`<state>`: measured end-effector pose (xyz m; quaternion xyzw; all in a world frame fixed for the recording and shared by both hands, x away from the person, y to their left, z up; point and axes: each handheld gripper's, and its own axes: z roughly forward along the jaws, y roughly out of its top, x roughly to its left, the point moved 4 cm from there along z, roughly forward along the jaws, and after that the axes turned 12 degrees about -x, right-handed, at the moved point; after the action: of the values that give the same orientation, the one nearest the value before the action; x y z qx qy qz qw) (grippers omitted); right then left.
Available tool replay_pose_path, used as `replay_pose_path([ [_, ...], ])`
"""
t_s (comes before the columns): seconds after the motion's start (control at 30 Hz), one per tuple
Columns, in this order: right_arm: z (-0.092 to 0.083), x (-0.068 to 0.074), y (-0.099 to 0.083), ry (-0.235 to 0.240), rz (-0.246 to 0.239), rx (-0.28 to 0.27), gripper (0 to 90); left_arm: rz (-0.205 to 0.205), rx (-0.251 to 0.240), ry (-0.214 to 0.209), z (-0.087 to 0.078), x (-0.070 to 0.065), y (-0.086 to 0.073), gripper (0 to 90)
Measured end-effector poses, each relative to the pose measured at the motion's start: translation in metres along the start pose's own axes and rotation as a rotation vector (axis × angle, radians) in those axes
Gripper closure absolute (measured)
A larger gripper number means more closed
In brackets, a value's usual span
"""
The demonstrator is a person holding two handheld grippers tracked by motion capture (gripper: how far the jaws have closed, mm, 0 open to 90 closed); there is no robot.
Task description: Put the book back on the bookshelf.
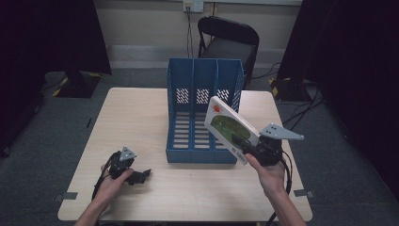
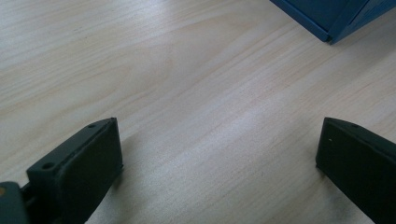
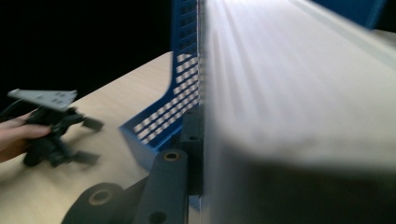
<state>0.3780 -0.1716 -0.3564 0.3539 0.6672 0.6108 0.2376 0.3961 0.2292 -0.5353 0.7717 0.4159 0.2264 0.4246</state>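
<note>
Right gripper [image 1: 242, 143] pinches a tilted picture book [image 1: 230, 128] beside the blue 3-slot file rack [image 1: 203, 113]; left gripper [image 1: 141, 176] rests spread on the table [image 1: 136, 117].

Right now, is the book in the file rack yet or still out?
Out. The book is held tilted in the right gripper, at the rack's front right corner; its slots look empty.

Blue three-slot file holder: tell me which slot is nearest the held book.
The right-hand slot of the blue plastic file holder; the white, green-covered book tilts directly beside it, unlike the other two.
</note>
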Motion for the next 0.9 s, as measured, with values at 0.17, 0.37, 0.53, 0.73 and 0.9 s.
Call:
replay_pose_path([
  [0.17,0.003,-0.013,0.003,-0.065,-0.003,-0.008,76.4,0.0,0.0,-0.001,0.0,0.0,0.0,0.0],
  [0.37,0.01,-0.025,-0.001,-0.153,-0.014,0.001,76.4,0.002,0.0,-0.001,0.0,0.0,0.0,0.0],
  [0.53,0.013,-0.027,-0.001,-0.189,-0.014,-0.03,76.4,0.002,0.0,-0.002,0.0,0.0,0.0,0.0],
  [0.73,0.027,-0.033,-0.003,-0.244,-0.003,-0.014,76.4,-0.001,-0.001,-0.001,0.0,0.0,0.0,0.0],
  [0.9,0.039,-0.039,-0.004,-0.273,0.042,-0.017,76.3,-0.001,-0.001,-0.002,0.0,0.0,0.0,0.0],
])
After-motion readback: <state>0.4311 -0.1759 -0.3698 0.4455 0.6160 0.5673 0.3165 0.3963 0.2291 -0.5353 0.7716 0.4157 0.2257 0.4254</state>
